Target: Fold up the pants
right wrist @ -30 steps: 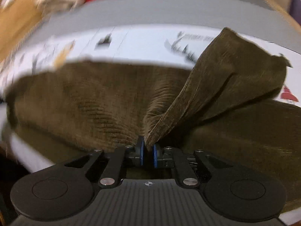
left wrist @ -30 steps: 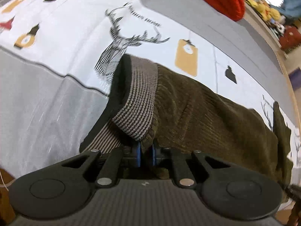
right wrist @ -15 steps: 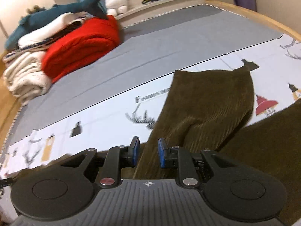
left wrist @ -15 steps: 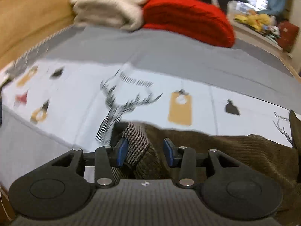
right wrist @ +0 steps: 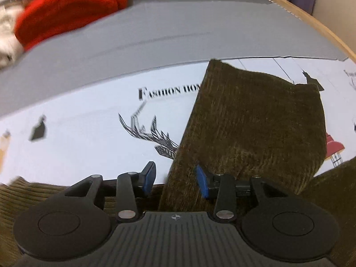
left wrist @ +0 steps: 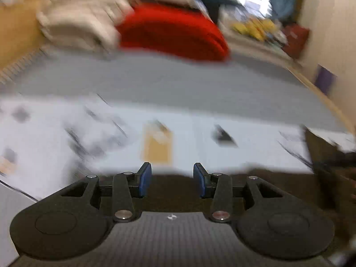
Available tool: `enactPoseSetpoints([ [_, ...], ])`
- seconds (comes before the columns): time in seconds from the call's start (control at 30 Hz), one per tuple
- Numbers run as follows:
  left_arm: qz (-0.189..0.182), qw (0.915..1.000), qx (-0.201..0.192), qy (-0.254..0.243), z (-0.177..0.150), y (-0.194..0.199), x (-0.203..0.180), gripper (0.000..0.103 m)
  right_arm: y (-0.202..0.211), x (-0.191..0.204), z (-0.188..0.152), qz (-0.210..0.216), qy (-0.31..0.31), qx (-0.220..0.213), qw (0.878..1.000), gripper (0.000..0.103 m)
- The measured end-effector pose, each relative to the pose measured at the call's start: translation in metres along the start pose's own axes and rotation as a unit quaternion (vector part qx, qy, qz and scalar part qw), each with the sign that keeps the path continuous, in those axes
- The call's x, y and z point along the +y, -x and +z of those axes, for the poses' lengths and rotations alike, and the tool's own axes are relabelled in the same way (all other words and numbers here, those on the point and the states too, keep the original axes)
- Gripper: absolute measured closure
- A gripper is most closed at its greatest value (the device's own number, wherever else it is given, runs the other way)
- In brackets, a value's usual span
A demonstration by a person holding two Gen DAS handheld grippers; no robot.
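On the printed bedsheet (right wrist: 89, 122) at 3 o'clock, soft, limp olive-brown corduroy pants (right wrist: 255, 120) lie half-folded; grip the leg hem corners. Both the left gripper (left wrist: 172, 178) and right gripper (right wrist: 175, 178) have just been opening their fingers, now half-spread, empty.

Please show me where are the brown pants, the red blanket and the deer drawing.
brown pants (right wrist: 255, 120): right wrist view, middle of the folded-over leg.
red blanket (right wrist: 69, 9): right wrist view, its front face.
deer drawing (right wrist: 153, 135): right wrist view, the antlers.

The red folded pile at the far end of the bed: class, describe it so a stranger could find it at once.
Start from the bed's grey cover, beyond the white printed sheet where the brown corduroy pants lie. At its far end sits the red folded pile, pressed against a cream pile. It is the only bright red bundle there.
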State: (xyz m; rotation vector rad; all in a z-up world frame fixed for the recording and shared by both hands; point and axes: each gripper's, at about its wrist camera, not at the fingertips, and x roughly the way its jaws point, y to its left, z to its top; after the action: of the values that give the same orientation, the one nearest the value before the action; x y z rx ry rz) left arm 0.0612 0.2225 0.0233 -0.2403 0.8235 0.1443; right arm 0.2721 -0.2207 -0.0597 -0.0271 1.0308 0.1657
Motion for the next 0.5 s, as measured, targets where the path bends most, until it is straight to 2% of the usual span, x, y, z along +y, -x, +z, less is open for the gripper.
enactPoseSetpoints([
  [0.07, -0.053, 0.9958, 0.073, 0.014, -0.008, -0.020, -0.003, 0.057, -0.006, 0.006, -0.003, -0.022, 0.028, 0.002, 0.999, 0.063],
  [0.1, -0.063, 0.9918, 0.110, 0.014, -0.014, -0.030, -0.006, 0.057, -0.006, 0.007, -0.006, -0.035, 0.045, -0.001, 0.998, 0.074],
  [0.17, -0.034, 0.9855, 0.165, -0.020, -0.027, -0.046, -0.017, 0.057, -0.001, 0.000, -0.009, -0.042, 0.055, -0.004, 0.998, 0.097],
  [0.23, 0.005, 0.9791, 0.197, -0.052, -0.036, -0.058, -0.024, 0.057, 0.016, -0.015, -0.009, -0.043, 0.037, -0.024, 0.998, 0.097],
  [0.37, 0.010, 0.9801, 0.193, -0.045, -0.035, -0.062, -0.032, 0.057, 0.064, -0.061, -0.014, -0.036, -0.017, -0.065, 0.997, 0.097],
  [0.43, 0.011, 0.9811, 0.188, -0.043, -0.034, -0.062, -0.039, 0.055, 0.081, -0.089, -0.027, -0.026, -0.033, -0.063, 0.997, 0.097],
  [0.5, 0.011, 0.9812, 0.187, -0.047, -0.037, -0.061, -0.045, 0.055, 0.094, -0.118, -0.049, -0.008, -0.033, -0.040, 0.999, 0.100],
])
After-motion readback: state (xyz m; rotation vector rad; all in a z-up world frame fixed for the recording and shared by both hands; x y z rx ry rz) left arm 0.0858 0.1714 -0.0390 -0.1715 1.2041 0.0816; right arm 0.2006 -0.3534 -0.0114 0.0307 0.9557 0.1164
